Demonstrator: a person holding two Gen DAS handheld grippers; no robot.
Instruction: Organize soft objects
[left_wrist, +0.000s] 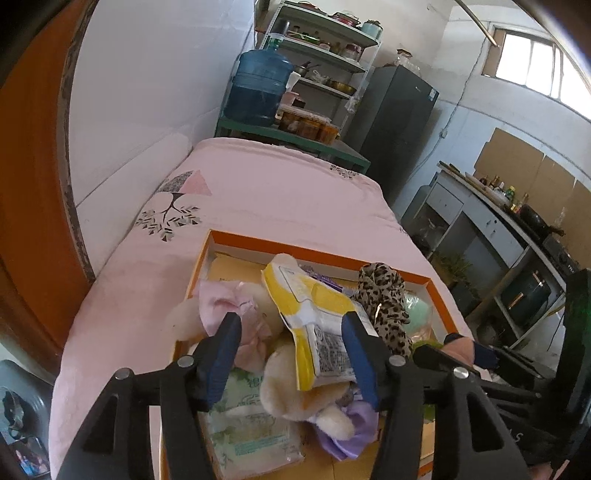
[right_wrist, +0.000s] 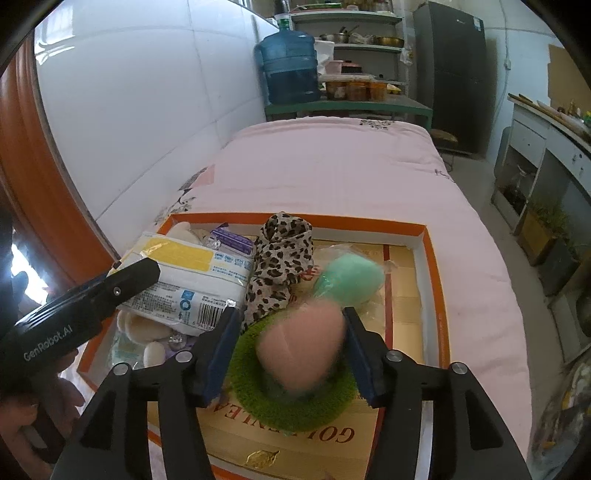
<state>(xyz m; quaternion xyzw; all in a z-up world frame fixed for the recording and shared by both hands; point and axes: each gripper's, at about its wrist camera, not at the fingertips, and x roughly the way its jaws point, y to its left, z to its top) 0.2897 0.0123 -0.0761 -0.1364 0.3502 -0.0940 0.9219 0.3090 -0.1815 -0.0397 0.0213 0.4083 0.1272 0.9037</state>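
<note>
Both grippers, left (left_wrist: 291, 354) and right (right_wrist: 288, 350), stood apart over the box (right_wrist: 432, 266); a packet (left_wrist: 314, 317) and a peach toy (right_wrist: 303, 343) lay loose between them.

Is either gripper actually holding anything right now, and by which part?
Neither. The left gripper stands open around the yellow packet; the right gripper stands open around the pink ball.

Box (right_wrist: 432, 280) left half crowded; right half floor bare beyond green sponge (right_wrist: 347, 278).
</note>
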